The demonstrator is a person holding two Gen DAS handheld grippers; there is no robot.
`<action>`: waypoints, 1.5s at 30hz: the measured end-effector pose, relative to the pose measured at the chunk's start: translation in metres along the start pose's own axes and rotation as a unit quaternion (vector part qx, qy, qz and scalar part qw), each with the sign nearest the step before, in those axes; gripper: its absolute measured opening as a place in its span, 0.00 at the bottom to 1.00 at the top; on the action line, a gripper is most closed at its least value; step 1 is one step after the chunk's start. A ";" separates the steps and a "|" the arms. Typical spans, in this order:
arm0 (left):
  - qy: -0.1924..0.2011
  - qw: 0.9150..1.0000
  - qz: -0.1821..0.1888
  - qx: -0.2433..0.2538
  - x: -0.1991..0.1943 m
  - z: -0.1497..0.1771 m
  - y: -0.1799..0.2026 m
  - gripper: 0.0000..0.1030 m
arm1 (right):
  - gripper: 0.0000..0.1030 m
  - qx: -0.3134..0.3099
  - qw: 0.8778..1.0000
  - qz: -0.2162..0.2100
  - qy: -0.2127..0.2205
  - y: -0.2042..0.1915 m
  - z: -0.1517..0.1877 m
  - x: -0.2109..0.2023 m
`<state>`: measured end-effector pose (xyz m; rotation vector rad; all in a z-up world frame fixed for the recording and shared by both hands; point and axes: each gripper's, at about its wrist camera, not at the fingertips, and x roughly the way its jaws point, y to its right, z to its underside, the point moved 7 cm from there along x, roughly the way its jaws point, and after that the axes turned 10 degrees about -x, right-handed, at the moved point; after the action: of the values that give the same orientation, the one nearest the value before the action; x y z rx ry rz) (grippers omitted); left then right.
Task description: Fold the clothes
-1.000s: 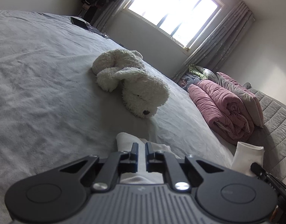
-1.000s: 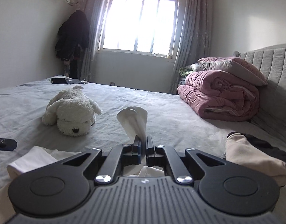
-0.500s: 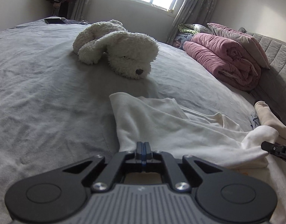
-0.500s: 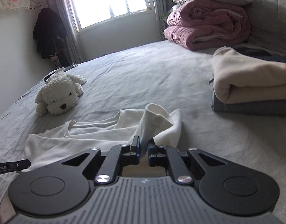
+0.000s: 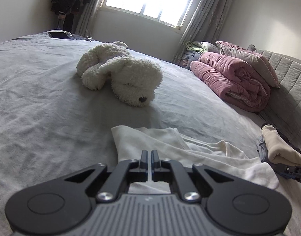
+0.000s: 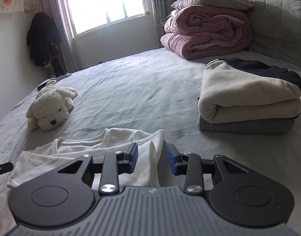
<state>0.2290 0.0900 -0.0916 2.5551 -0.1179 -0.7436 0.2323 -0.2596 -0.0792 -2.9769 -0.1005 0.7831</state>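
A white T-shirt lies spread on the grey bed, neckline away from me. It also shows in the right wrist view. My left gripper sits low over the shirt's left side, its jaws nearly together with a thin gap; whether cloth is pinched is unclear. My right gripper is open over the shirt's right edge, a raised fold of cloth standing between its blue pads without being clamped.
A white plush dog lies beyond the shirt. A stack of folded clothes sits to the right. A rolled pink duvet and a pillow rest by the headboard. A phone lies at the far bed edge.
Both grippers have lowered the shirt onto the bed. The right gripper opened and let go of the cloth. The left gripper's jaws parted slightly.
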 end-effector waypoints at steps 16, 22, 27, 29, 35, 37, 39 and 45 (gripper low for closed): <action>-0.014 0.999 -0.027 -0.016 0.040 -0.003 -0.018 0.03 | 0.17 -0.068 0.997 0.032 0.008 -0.014 0.014 0.035; 0.005 0.999 -0.038 -0.024 0.038 0.003 -0.026 0.03 | 0.07 -0.095 0.992 0.053 0.060 -0.017 0.008 0.021; 0.012 0.999 -0.038 -0.029 0.035 0.003 -0.027 0.03 | 0.08 -0.124 0.989 0.075 0.035 -0.019 0.015 0.033; 0.017 0.999 -0.034 -0.023 0.031 0.000 -0.023 0.03 | 0.10 -0.121 0.990 0.074 0.010 -0.016 0.022 0.041; 0.032 0.999 -0.025 -0.005 0.017 -0.008 -0.011 0.03 | 0.30 -0.108 0.991 0.075 0.039 -0.020 0.013 0.021; 0.037 0.999 -0.022 0.001 0.013 -0.010 -0.008 0.03 | 0.30 -0.114 0.990 0.065 0.047 -0.032 0.011 0.017; 0.031 0.999 -0.009 0.019 0.011 -0.007 0.003 0.03 | 0.30 -0.125 0.989 0.053 0.052 -0.046 0.009 0.013; -0.028 0.995 -0.001 0.100 0.024 0.023 0.024 0.03 | 0.30 -0.193 0.981 -0.021 0.007 -0.101 0.031 0.020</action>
<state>0.2391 0.0543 -0.1090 2.7229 -0.2181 -0.8427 0.2295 -0.1563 -0.1081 -3.3258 -0.3511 0.8217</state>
